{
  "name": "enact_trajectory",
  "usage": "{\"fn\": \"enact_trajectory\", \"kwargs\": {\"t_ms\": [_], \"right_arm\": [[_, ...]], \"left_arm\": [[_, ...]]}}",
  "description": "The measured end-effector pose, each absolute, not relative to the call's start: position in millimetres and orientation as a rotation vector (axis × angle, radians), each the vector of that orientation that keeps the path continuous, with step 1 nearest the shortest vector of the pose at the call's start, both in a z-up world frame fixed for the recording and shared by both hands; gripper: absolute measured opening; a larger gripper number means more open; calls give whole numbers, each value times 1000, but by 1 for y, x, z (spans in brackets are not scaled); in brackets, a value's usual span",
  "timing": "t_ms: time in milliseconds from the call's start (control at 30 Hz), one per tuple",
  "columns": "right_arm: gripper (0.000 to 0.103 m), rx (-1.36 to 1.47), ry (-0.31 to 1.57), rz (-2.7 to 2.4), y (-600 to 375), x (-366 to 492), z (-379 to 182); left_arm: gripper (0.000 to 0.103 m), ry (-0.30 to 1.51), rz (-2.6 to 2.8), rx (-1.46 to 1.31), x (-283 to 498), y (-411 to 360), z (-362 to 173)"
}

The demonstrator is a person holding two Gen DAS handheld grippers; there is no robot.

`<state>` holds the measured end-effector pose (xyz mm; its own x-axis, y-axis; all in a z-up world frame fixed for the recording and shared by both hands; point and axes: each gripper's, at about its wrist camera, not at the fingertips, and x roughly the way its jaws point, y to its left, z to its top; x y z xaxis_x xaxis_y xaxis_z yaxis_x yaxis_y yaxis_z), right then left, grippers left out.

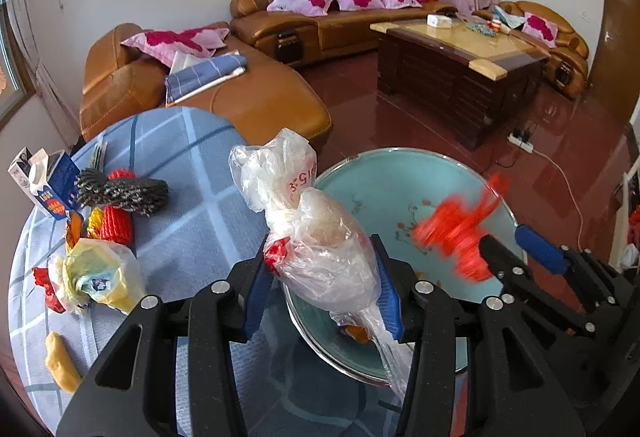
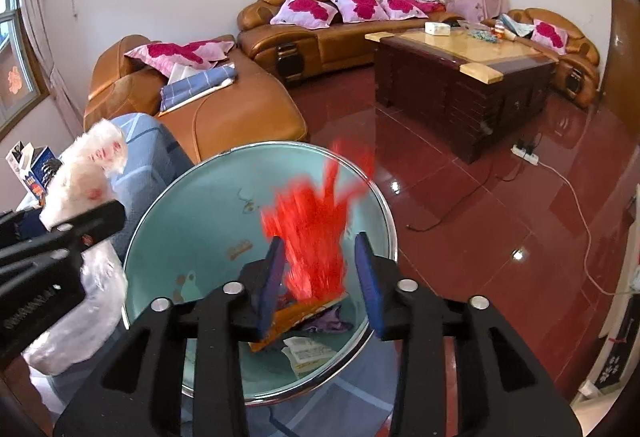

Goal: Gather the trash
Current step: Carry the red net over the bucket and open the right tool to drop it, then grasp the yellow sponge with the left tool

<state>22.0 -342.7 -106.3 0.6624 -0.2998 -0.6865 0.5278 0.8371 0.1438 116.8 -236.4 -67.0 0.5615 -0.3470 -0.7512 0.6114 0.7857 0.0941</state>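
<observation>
Two grippers over your basin (image 2: 160, 237) | left gripper (image 1: 324, 277) jaws clamp plastic bag (image 1: 320, 245) | right gripper (image 2: 320, 277) jaws parted, red wrapper (image 2: 316, 229) loose between.

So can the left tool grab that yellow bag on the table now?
Probably not yet: the left tool is already full with a clear plastic bag, though nothing blocks the way to the yellow bag.
</observation>
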Motion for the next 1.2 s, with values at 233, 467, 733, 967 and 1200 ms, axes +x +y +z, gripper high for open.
{"fn": "enact_trajectory", "kwargs": {"t_ms": [233, 467, 733, 967, 1200], "right_arm": [[39, 365, 651, -516, -344, 13, -95], [39, 376, 597, -545, -347, 5, -84], [39, 357, 563, -527, -338, 1, -74], [39, 312, 554, -478, -319, 5, -67], [39, 251, 571, -440, -297, 10, -67]], "left_arm": [[68, 785, -563, 365, 116, -234, -63], [85, 742, -528, 360, 110, -227, -50], [88, 715, -444, 343, 113, -201, -39], [90, 724, -309, 313, 127, -149, -40], [91, 735, -217, 261, 137, -101, -40]]}}
